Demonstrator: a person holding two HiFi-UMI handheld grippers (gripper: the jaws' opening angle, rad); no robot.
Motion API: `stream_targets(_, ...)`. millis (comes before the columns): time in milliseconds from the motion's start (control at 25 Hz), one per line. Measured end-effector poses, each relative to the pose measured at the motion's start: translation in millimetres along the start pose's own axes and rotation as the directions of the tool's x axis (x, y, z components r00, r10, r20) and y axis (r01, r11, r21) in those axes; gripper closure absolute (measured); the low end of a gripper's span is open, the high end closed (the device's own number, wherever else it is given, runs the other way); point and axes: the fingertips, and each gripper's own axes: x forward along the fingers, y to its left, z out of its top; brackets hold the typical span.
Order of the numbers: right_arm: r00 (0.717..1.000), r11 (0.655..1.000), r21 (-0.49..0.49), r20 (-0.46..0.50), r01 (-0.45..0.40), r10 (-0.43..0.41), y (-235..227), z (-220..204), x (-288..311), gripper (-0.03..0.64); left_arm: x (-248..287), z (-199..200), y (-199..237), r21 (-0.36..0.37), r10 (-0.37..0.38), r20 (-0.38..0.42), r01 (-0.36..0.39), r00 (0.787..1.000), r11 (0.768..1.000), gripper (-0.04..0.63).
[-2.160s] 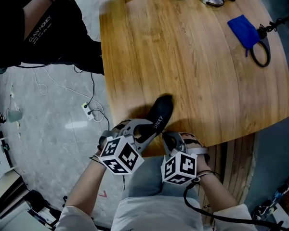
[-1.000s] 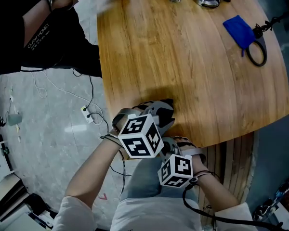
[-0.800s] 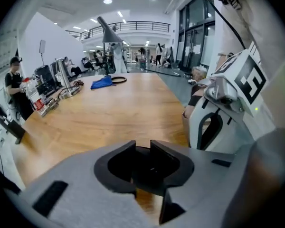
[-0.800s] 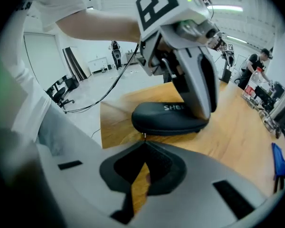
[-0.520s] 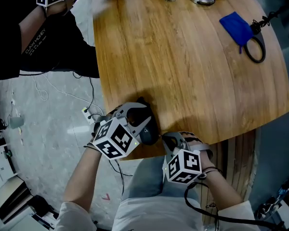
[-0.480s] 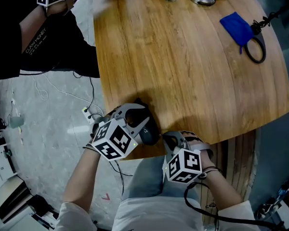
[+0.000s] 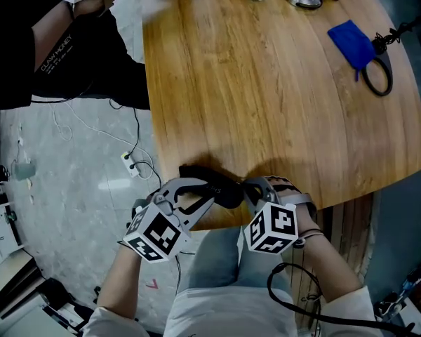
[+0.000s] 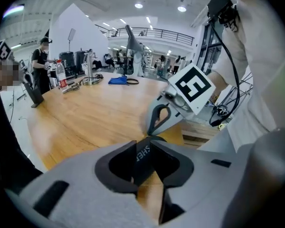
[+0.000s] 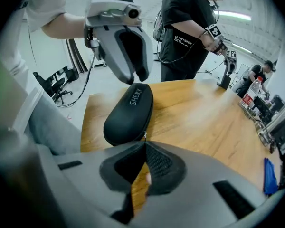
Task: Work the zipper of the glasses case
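Black glasses case [image 7: 212, 183], white lettering across it, on a honey-brown, wood-grained surface [image 7: 266, 90]. Bright blue pouch [image 7: 352, 43] at the surface's far right. Left of the surface, mottled grey floor [image 7: 70, 177].

Head camera overhead, gripper cameras facing, sharing glasses case [image 9: 128, 113]

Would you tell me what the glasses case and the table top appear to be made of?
Glasses case: black, matte, finely textured shell, likely fabric or leatherette over a rigid form, since it holds a domed shape. Table top: wood or wood veneer with a smooth satin finish; plank grain is visible.
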Motion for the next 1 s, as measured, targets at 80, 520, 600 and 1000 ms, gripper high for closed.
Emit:
stream_targets(80,1.000,1.000,-0.008,-0.004,-0.003,0.003,-1,-3,1,0.617,12,-4,-16,0.031,-0.025,-0.030,0.025,0.999,0.999,0.508)
stream_targets(520,1.000,1.000,0.019,0.011,-0.025,0.025,19,-16,-10,0.617,29,-16,-13,0.002,0.053,-0.058,-0.053,0.997,0.999,0.532)
stream_targets(600,1.000,0.999,0.041,0.012,-0.020,0.020,33,-18,-14,0.617,29,-16,-12,-0.017,0.064,-0.041,-0.064,0.997,0.998,0.532)
stream_targets(1000,0.999,0.942,0.336,0.046,-0.009,-0.007,78,11,2,0.617,32,-15,-9,-0.053,0.066,-0.038,-0.068,0.997,0.996,0.531)
